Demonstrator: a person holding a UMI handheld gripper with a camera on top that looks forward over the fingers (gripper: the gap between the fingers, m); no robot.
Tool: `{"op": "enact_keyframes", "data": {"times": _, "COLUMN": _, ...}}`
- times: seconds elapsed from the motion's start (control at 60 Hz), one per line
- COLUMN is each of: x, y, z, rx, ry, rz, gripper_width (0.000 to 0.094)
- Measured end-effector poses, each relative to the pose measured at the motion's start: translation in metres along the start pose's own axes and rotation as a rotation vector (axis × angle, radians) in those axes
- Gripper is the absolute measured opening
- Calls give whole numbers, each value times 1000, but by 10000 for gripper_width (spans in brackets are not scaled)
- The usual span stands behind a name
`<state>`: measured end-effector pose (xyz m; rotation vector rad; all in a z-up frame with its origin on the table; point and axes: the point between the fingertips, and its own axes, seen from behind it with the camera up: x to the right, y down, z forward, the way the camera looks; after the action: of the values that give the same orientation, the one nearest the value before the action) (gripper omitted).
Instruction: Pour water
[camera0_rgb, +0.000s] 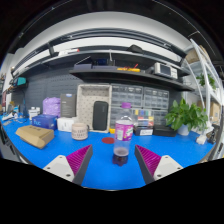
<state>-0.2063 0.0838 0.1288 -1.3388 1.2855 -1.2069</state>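
A small clear cup (121, 153) with a dark base stands on the blue table (110, 172), between and just ahead of my fingertips. Behind it stands a clear bottle (124, 128) with a pink label and a pale cap. A small red disc (109, 141) lies on the table left of the bottle. My gripper (113, 158) is open, with its pink pads (79, 159) spread wide to either side of the cup and touching nothing.
At the left stand a tan box (35, 136), a purple container (51, 106), a blue box (43, 121) and a woven basket (80, 129). A white cabinet (94, 107) stands behind. A potted plant (186, 117) stands at the right. Shelves (120, 72) hang above.
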Motion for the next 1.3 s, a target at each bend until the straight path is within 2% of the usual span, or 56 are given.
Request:
{"op": "enact_keyframes", "data": {"times": 0.15, "x": 34, "y": 1, "z": 30, "rx": 15, "ry": 39, "rz": -3, "gripper_width": 876}}
{"op": "enact_keyframes", "data": {"times": 0.467, "x": 38, "y": -4, "z": 127, "rx": 12, "ry": -9, "rz": 25, "gripper_width": 869}}
{"op": "enact_keyframes", "data": {"times": 0.533, "x": 38, "y": -10, "z": 138, "rx": 37, "ry": -8, "rz": 29, "gripper_width": 821}}
{"op": "enact_keyframes", "data": {"times": 0.6, "x": 37, "y": -13, "z": 146, "rx": 52, "ry": -12, "rz": 34, "gripper_width": 729}}
{"op": "enact_keyframes", "data": {"times": 0.65, "x": 37, "y": -15, "z": 151, "rx": 63, "ry": -12, "rz": 31, "gripper_width": 628}}
{"op": "enact_keyframes", "data": {"times": 0.667, "x": 37, "y": -15, "z": 152, "rx": 65, "ry": -10, "rz": 29, "gripper_width": 545}}
{"op": "enact_keyframes", "data": {"times": 0.883, "x": 37, "y": -17, "z": 153, "rx": 80, "ry": -12, "rz": 25, "gripper_width": 377}}
{"op": "enact_keyframes", "data": {"times": 1.1, "x": 33, "y": -18, "z": 160, "rx": 50, "ry": -4, "rz": -20, "gripper_width": 374}}
{"op": "enact_keyframes", "data": {"times": 1.3, "x": 19, "y": -32, "z": 202, "rx": 12, "ry": -30, "rz": -336, "gripper_width": 373}}
